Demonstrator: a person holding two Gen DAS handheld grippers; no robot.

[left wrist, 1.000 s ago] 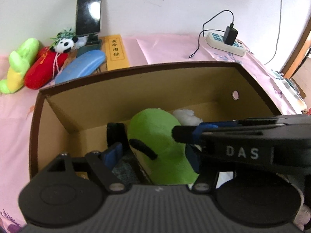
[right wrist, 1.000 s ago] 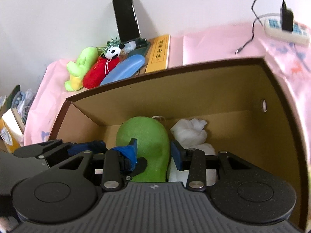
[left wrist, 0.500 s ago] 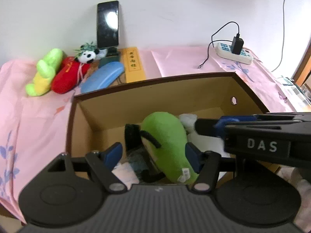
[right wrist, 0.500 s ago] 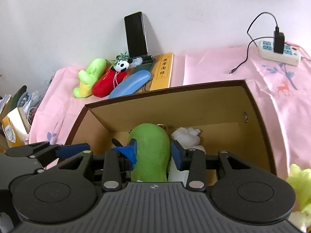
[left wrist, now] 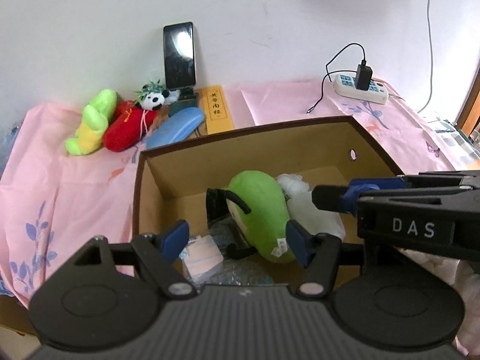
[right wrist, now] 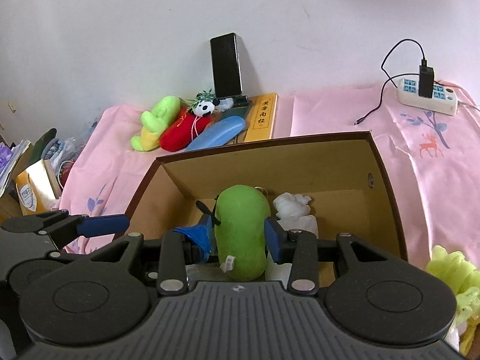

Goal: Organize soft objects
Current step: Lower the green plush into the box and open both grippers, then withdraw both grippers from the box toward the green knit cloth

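Observation:
A big green plush (left wrist: 258, 210) lies in the open cardboard box (left wrist: 300, 138) beside a white soft bundle (left wrist: 309, 207). It also shows in the right wrist view (right wrist: 243, 234), in the box (right wrist: 270, 162). My left gripper (left wrist: 237, 241) is open above the box's near side, empty. My right gripper (right wrist: 240, 237) is open, its blue pads on either side of the green plush without squeezing it; its arm crosses the left wrist view (left wrist: 405, 210). A green-yellow plush (left wrist: 90, 123), a red plush (left wrist: 129, 129) and a small panda (left wrist: 153, 100) lie at the back left.
A blue case (left wrist: 177, 127), a yellow book (left wrist: 217, 109) and a propped phone (left wrist: 179, 55) stand by the wall. A power strip with charger (left wrist: 361, 87) is at the back right. A yellow-green fluffy thing (right wrist: 453, 273) lies right of the box. Clutter sits off the table's left edge (right wrist: 27, 174).
Both grippers have pulled back and up out of the box. The green plush stays inside, now lying lower. My right gripper's pads have spread slightly around it.

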